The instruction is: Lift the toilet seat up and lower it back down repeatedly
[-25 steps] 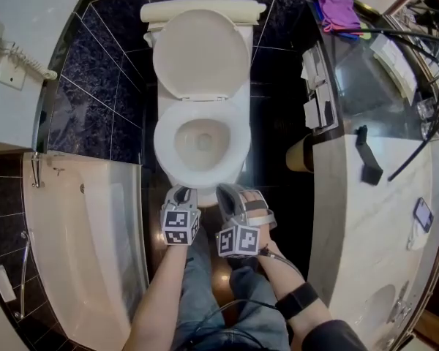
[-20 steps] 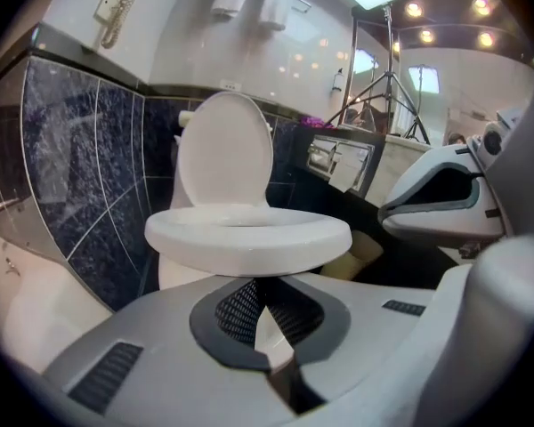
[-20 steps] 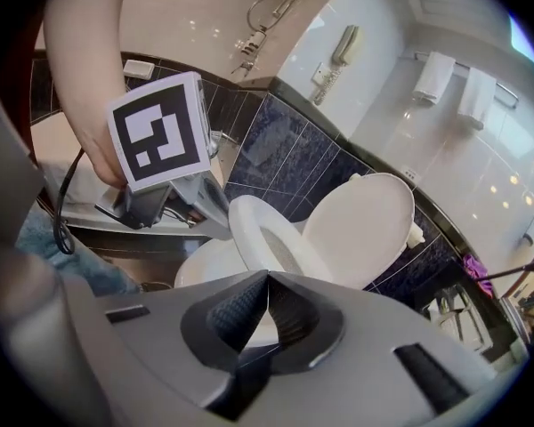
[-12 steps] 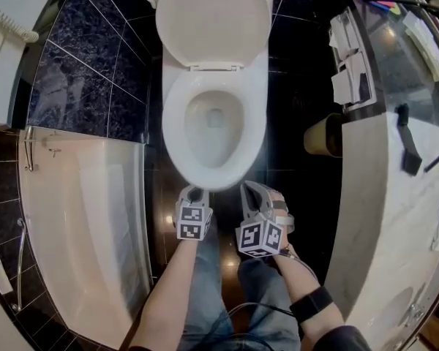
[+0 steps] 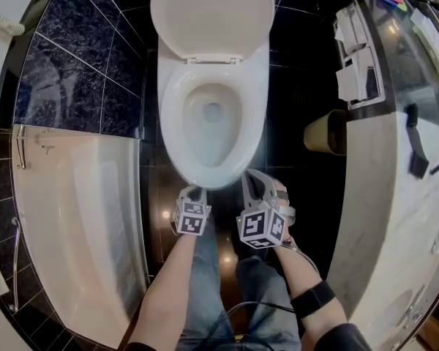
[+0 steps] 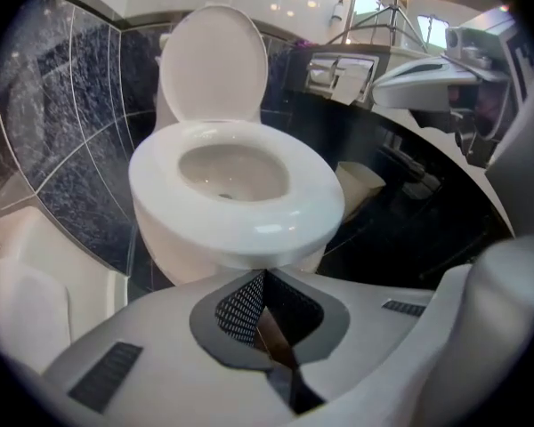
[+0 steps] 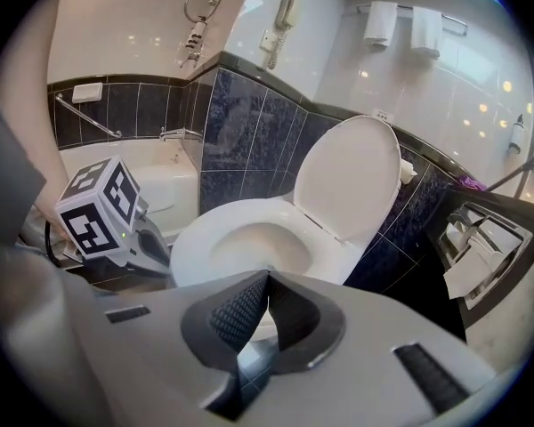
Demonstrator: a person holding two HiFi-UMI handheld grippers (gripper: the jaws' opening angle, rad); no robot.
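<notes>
The white toilet has its lid (image 5: 211, 13) standing upright against the cistern. The seat ring (image 5: 177, 134) lies flat on the bowl. My left gripper (image 5: 193, 191) is shut and empty, just short of the bowl's front rim. My right gripper (image 5: 250, 178) is beside it on the right, also shut on nothing, its tip close to the rim. In the left gripper view the closed jaws (image 6: 264, 275) point at the seat's front edge (image 6: 249, 229). In the right gripper view the closed jaws (image 7: 268, 276) face the seat (image 7: 196, 238) and the raised lid (image 7: 351, 181).
A bathtub (image 5: 80, 218) runs along the left. A marble counter (image 5: 395, 218) curves down the right, with folded towels (image 5: 357, 64) on a shelf and a round bin (image 5: 323, 132) below it. The dark glossy floor surrounds the toilet. The person's legs stand directly behind the grippers.
The head view has shifted forward, so the toilet sits lower and larger in frame. Both grippers have stayed close to the bowl's front rim, and the right jaws have come together.
</notes>
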